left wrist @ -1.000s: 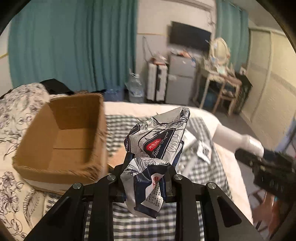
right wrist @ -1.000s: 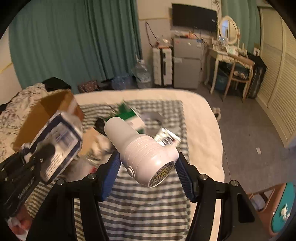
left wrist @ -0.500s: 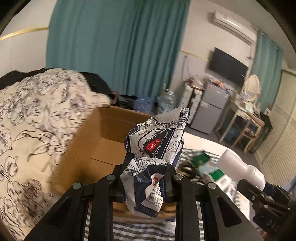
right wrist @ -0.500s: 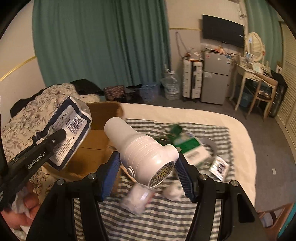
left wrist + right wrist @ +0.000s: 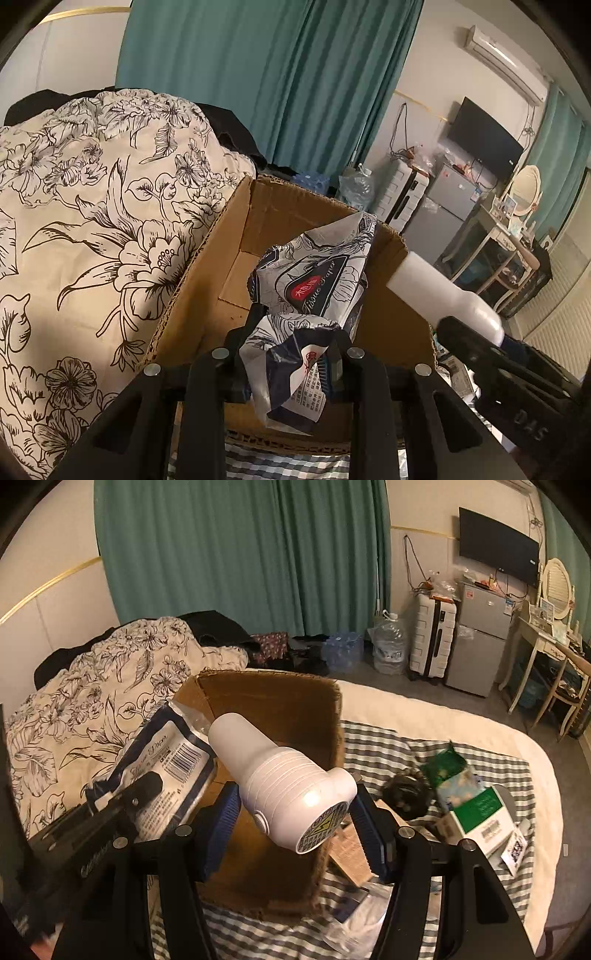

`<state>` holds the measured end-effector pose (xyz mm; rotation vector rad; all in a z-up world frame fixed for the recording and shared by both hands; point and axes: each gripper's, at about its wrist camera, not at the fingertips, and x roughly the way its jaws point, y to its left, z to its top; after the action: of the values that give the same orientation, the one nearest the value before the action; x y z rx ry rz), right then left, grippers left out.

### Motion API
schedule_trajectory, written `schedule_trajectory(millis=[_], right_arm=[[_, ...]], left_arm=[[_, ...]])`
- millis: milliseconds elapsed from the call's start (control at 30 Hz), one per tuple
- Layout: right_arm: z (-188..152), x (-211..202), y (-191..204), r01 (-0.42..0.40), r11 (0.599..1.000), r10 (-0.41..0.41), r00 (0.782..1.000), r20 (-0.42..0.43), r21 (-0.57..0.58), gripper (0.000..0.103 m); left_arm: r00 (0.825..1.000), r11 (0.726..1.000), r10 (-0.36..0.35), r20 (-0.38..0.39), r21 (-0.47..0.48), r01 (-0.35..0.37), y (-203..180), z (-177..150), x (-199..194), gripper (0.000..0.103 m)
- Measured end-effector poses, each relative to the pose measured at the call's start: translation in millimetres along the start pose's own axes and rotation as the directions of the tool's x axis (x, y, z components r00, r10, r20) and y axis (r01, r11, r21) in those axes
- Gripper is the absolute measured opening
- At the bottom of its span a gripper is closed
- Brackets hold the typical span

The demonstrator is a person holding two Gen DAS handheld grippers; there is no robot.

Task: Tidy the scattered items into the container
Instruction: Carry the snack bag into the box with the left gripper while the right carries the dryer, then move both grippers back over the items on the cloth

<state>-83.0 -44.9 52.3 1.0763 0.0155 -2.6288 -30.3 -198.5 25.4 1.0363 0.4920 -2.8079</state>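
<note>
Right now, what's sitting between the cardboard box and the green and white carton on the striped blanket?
In the right wrist view, a dark coiled bundle lies on the striped blanket between the cardboard box and the green and white carton.

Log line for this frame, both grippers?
left gripper: shut on tissue pack | right gripper: shut on white bottle | both over cardboard box | nothing released
</note>
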Motion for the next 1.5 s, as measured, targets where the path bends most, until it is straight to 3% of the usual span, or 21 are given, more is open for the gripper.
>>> schedule_trajectory(millis=[100,133,167,267,300,533,600,667,767,900,1100,1200,1367,1500], right_arm=[[0,8,1,-0.007,1.000,0.007,1.000,-0.010,0.011,0.061],[0,11,2,-0.005,1.000,0.005,1.000,-0.013,0.013,0.061],[0,12,3,-0.004,1.000,0.004,1.000,-0.014,0.014,0.061],[1,16,4,0.003,1.000,-0.003,1.000,-0.018,0.018,0.061],[2,16,3,0.005,1.000,-0.005,1.000,-0.018,0.021,0.061],[4,16,4,0.009,1.000,-0.009,1.000,-0.018,0.016,0.061],[4,15,5,0.025,0.999,-0.024,1.000,-0.017,0.023,0.083],[5,11,0,0.060,0.997,-0.060,0.998,-0.005,0.052,0.096],[8,-2,-12,0.055,0.995,-0.056,0.998,0.013,0.081,0.096],[5,-25,-34,0.136,0.988,-0.139,0.990,0.030,0.066,0.096],[-27,-73,-92,0.228,0.966,-0.230,0.973,0.003,0.122,0.096],[-48,-99,-122,0.278,0.951,-0.278,0.960,-0.023,0.137,0.096],[-79,-135,-170,0.339,0.927,-0.339,0.940,-0.027,0.160,0.096],[-105,-140,-206,0.361,0.908,-0.365,0.931,-0.024,0.210,0.096]], left_arm=[[1.000,1.000,0.007,0.003,-0.002,-0.007,0,1,-1,0.030],[1.000,1.000,0.014,0.004,-0.003,-0.014,0,1,-2,0.043],[1.000,1.000,0.023,0.005,-0.008,-0.023,-1,1,-2,0.062],[0.995,0.994,0.100,0.014,-0.034,-0.100,3,2,-4,0.084],[0.993,0.993,0.113,0.015,-0.046,-0.112,5,3,-5,0.087],[0.990,0.987,0.133,0.041,-0.095,-0.129,15,6,-13,0.089],[0.989,0.985,0.142,0.045,-0.102,-0.137,16,6,-13,0.090],[0.990,0.987,0.134,0.034,-0.098,-0.130,15,5,-10,0.090],[0.992,0.990,0.127,0.026,-0.067,-0.125,6,3,-7,0.090],[0.994,0.995,0.100,0.034,-0.009,-0.100,-12,-3,-8,0.091],[0.999,0.992,-0.002,0.035,0.124,-0.002,-61,-27,-23,0.095],[0.998,0.981,-0.057,0.017,0.187,0.053,-87,-46,-34,0.097],[0.993,0.940,-0.112,0.033,0.327,0.096,-132,-82,-53,0.097],[0.992,0.925,-0.126,-0.002,0.360,0.118,-159,-110,-50,0.097]])
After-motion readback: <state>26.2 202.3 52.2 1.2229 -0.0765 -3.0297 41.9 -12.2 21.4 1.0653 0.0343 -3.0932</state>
